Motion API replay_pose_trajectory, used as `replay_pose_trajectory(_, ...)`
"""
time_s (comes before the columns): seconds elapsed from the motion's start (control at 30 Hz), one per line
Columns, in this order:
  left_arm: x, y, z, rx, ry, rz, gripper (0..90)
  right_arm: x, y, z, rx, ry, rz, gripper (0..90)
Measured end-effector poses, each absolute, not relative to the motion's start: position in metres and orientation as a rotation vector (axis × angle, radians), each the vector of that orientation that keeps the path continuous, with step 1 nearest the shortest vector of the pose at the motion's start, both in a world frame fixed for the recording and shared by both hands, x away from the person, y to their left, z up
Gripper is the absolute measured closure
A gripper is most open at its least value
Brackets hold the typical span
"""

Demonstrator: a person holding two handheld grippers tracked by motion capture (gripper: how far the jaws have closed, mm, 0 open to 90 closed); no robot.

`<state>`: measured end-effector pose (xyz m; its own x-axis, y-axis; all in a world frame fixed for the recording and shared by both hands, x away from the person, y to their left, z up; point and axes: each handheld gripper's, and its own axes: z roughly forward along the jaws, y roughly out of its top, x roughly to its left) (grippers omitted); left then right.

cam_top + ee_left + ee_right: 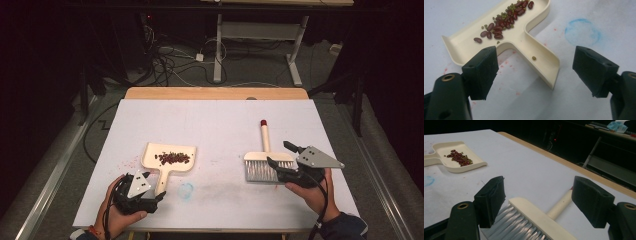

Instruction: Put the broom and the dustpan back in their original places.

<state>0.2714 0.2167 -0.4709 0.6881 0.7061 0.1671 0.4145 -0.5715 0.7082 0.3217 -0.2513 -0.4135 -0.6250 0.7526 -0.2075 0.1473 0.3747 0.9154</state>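
Observation:
A cream dustpan (150, 155) lies left of centre on the white table and holds a small heap of red and green beans (174, 158). Its handle (544, 63) points toward my left gripper (535, 53), which is open, one jaw on each side of the handle's end and neither touching it. One green bean (534, 58) lies in the handle's groove. At the right lies a cream brush (262, 162) with grey bristles and a red-tipped handle pointing away. My right gripper (540, 185) is open, its jaws standing astride the brush head (534, 213).
A faint blue ring (186, 190) is drawn on the white sheet just right of the dustpan's handle. Pink smudges (131, 161) dot the sheet left of the pan. A wooden edge (215, 93) runs along the far side, with cables (170, 65) and desk legs (218, 50) on the floor beyond.

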Motion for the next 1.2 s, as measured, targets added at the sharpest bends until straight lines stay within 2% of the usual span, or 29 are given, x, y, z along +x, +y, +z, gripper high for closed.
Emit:
replay_pose_trajectory(0.4, 0.275, 0.219, -0.471, 2.232, 0.876, 0.581, 20.1, 0.300, -0.272, -0.445, 0.835, 1.984, 1.233, 27.7)
replay_pose_trajectory(0.6, 0.273, 0.221, -0.467, 2.184, 0.910, 0.634, 20.1, 0.289, -0.275, -0.461, 0.874, 2.050, 1.218, 27.8)
replay_pose_trajectory(1.2, 0.265, 0.222, -0.465, 2.185, 0.867, 0.702, 19.5, 0.285, -0.265, -0.458, 0.785, 2.074, 1.165, 27.7)
